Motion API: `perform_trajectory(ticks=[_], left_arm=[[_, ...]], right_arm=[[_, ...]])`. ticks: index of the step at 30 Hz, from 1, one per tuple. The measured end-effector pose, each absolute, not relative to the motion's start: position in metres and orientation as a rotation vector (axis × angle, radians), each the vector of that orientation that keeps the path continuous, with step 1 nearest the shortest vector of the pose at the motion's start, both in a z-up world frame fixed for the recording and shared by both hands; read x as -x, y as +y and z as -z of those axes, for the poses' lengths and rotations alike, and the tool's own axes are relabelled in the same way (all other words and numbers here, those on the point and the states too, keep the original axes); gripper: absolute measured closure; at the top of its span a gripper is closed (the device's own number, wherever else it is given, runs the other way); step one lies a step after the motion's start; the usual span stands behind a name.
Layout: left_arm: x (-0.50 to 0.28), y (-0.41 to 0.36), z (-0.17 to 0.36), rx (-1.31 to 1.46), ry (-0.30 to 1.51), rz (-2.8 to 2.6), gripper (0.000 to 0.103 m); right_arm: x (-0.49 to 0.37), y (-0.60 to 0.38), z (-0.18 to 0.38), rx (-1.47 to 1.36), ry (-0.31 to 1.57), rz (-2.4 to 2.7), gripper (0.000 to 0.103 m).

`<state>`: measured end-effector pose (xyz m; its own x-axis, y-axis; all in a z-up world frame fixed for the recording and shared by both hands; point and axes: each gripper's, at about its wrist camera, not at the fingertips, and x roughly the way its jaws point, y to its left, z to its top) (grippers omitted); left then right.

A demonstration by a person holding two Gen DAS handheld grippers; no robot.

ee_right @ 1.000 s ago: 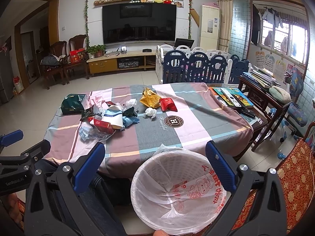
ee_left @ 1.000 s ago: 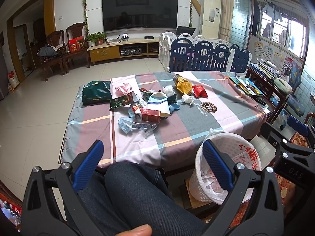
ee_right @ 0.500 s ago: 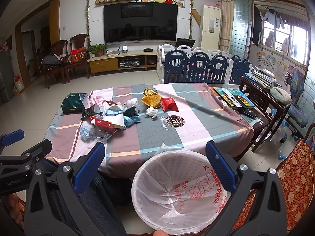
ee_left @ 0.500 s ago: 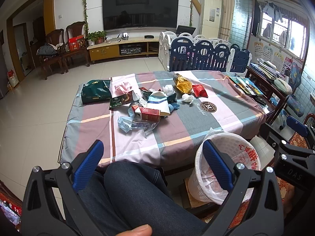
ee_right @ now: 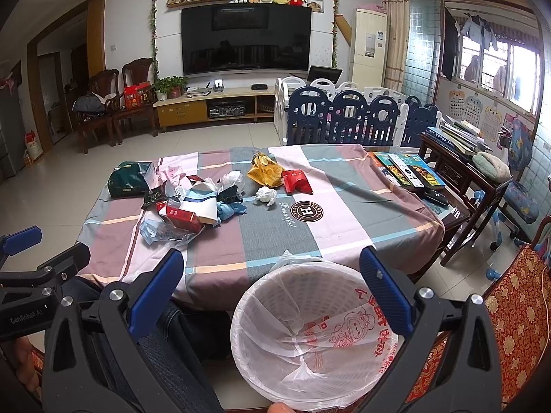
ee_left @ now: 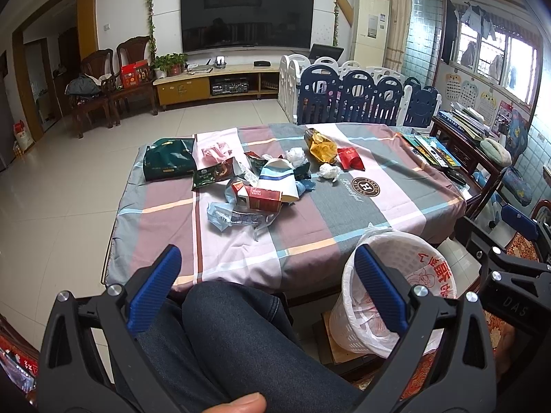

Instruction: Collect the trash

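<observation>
1. Living room with pale tiled floor (ee_left: pixel 62 186), wall television (ee_right: pixel 246 38) and a low table (ee_left: pixel 344 216) under a striped pink, mauve and grey cloth.
2. Left gripper (ee_left: pixel 265 284) spread wide, nothing between the blue pads (ee_left: pixel 155 289); hanging above a denim-clad knee (ee_left: pixel 241 337), short of the table's near edge.
3. Right gripper (ee_right: pixel 272 287) likewise spread and empty, poised over the white lined wastebasket (ee_right: pixel 310 337).
4. Trash heaped ahead of both grippers, well apart from either: red carton (ee_left: pixel 263 198) and clear crumpled plastic (ee_left: pixel 237 218) nearest, straight ahead of the left gripper; blue-and-white paper bag (ee_left: pixel 277 180) just behind the carton.
5. Further ahead: dark green bag (ee_left: pixel 168 163) to the left, pink wrapper (ee_left: pixel 215 149) beside it, yellow packet (ee_left: pixel 322 148), red packet (ee_left: pixel 349 158) and a white paper wad (ee_left: pixel 329 171) to the right.
6. Wastebasket beside the table's near right corner, below tabletop level, to the right of the left gripper.
7. Bare cloth between the near edge and the heap; right half of the table free apart from books (ee_right: pixel 406 168) along the far right edge.
8. Dark wooden side table (ee_right: pixel 458 172) just beside the table's right side; a red patterned cushion (ee_right: pixel 516 316) to the right of the right gripper.
9. Small pieces in the middle of the heap overlapping, hard to tell apart; basket's base cut off in the right wrist view; fingertips at both bottom edges only partly seen.
</observation>
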<state>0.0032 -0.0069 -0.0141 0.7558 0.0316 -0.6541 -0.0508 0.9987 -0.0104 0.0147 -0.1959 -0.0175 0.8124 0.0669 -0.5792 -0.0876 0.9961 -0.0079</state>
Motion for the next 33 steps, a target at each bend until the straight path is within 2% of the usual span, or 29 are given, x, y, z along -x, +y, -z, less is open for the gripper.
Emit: perform_trajectory(ticks=[21,33], left_arm=[[-0.006,-0.002,0.02,0.042,0.738,-0.047,0.003],[-0.033,0.018,0.053,0.087,0.816,-0.079,0.003]], right_arm=[[-0.014,-0.192,0.023,0.035,0.626,-0.079,0.003],[-0.046,-0.193,0.042,0.047,0.687,-0.052,0.003]])
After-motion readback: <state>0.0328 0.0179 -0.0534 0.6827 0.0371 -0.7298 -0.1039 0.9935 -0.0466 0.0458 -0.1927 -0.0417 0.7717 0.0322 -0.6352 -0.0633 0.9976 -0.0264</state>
